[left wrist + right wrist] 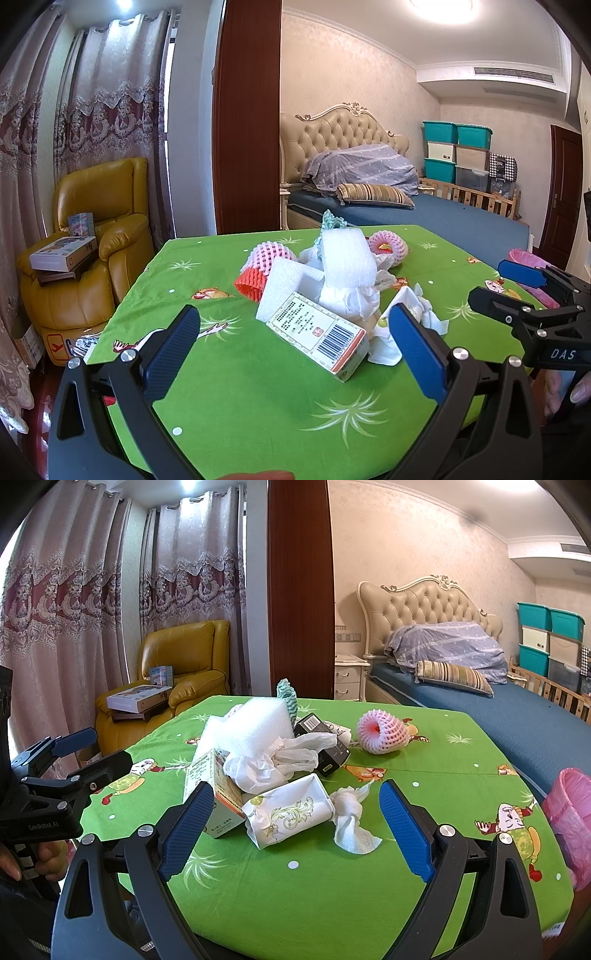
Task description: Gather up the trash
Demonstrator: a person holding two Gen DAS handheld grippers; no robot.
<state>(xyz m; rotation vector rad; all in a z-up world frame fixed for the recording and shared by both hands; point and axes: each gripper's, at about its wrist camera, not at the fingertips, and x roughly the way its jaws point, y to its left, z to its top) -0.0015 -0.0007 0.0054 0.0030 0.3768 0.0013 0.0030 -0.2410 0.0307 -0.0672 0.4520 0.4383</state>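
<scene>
Bright, even room light falls from a glowing round ceiling lamp (441,8). Daylight bleeds through the lace-patterned pink curtains (55,602). Both fisheye views bend strongly, corners vignetted black; focus stays sharp, shadows soft.

Trash pile (266,753) at centre of desk (295,893); fruit net (382,732) to its right; bin (570,812) beside desk's right edge; bed (498,709) behind.

Counter cloth (332,904): bright green, pale starbursts, white dots, cartoon figures. Foam fruit net (382,732): pink-white mesh, red inside. Second net (252,283): orange-red. Foam sheet (349,258): white. Box (319,331): cream, black barcode, orange edge. Tissue pack (288,810): white, gold scrollwork. Bin bag (570,812): pink. Hand-held gripper pads (404,830): blue on black frame.
</scene>
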